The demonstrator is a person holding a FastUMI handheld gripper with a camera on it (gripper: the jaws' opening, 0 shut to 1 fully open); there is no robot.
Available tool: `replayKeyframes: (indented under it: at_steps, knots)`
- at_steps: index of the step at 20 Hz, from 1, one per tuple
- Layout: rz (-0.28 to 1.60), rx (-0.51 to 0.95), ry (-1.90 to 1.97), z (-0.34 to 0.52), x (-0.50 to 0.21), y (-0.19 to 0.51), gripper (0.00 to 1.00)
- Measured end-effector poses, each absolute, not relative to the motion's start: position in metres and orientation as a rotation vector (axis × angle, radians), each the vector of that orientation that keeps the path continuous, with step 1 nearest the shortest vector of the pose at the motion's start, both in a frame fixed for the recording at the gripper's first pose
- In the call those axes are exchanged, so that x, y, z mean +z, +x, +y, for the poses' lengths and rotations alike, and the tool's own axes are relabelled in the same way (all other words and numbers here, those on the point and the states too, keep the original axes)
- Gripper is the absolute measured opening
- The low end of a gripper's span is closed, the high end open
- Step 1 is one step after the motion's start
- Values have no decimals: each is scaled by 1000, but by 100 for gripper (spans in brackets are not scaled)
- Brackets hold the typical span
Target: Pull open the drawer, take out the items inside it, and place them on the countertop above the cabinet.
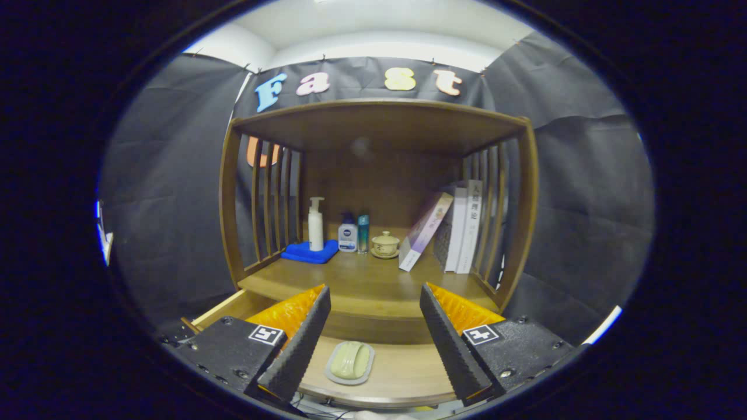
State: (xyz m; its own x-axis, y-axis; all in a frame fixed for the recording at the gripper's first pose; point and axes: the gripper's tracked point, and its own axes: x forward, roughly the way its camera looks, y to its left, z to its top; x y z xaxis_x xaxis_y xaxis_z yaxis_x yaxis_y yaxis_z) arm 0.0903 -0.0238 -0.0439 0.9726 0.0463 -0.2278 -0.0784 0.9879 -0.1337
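The wooden drawer (402, 373) stands pulled out below the cabinet's countertop (373, 280). On the drawer's floor lies a pale green soap on a grey dish (349, 361). My gripper (374, 303) hovers above the drawer, open, and the soap dish lies below the wide gap between its fingers, nearer the left one. Nothing touches either finger.
On the countertop stand a white pump bottle (316, 224) on a folded blue cloth (310, 251), two small bottles (353, 233), a lidded cup on a saucer (385, 244), and several books (461, 227) leaning at the right. Slatted side rails and a top shelf (379, 119) enclose it.
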Motion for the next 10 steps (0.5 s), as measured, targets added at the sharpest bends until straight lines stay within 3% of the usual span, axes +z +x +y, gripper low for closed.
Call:
replayKeyframes:
  at_steps: [7,10]
  knots:
    - [566,168,-120,9,-126,132,100]
    - [724,155,-112,1,-163,144,96]
